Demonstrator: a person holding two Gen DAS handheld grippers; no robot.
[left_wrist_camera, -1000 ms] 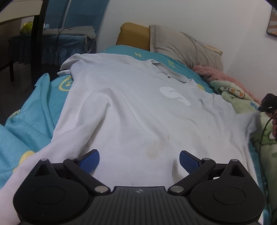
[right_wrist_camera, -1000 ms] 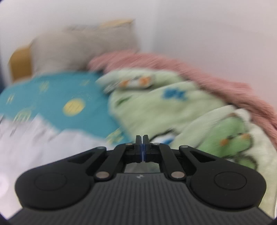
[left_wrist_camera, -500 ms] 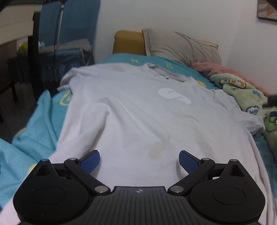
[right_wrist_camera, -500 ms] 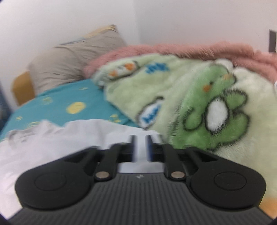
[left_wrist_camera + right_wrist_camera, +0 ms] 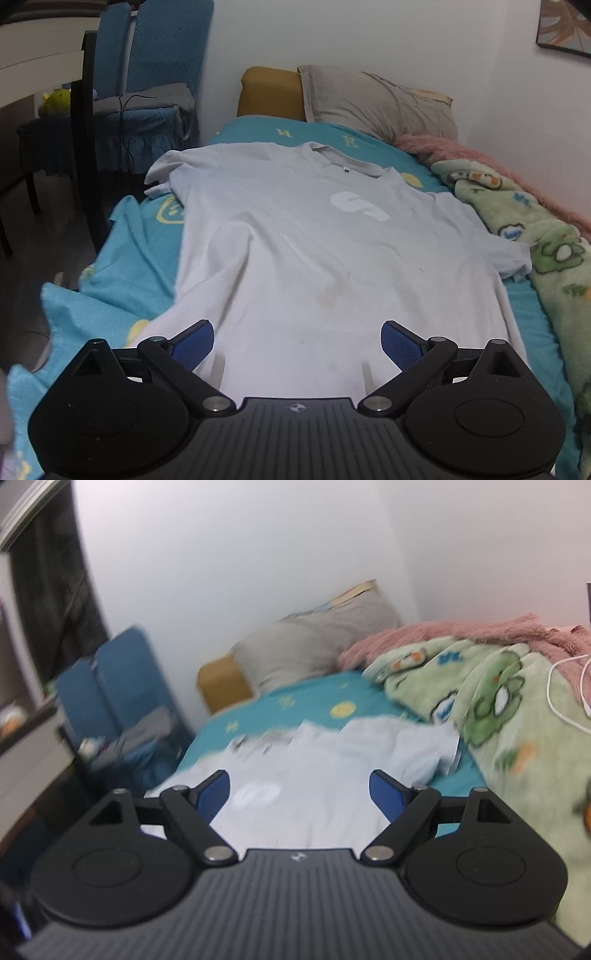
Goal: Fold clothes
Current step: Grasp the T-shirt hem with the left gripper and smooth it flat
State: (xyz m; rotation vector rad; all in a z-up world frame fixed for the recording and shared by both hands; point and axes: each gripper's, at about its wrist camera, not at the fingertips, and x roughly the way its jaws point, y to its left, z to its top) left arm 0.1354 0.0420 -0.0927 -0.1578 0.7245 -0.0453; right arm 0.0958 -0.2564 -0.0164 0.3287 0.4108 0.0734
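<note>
A pale grey T-shirt lies spread face-up along a bed covered by a turquoise sheet, its collar toward a grey pillow at the far end and its right sleeve bunched against a green cartoon-print blanket. The left gripper hangs above the shirt's near hem with its blue pads wide apart, gripping nothing. The right gripper — its jaws have just been opening — stands spread over the shirt in a motion-blurred view, with no cloth between the fingers. Blue chairs stand beside the bed.
</note>
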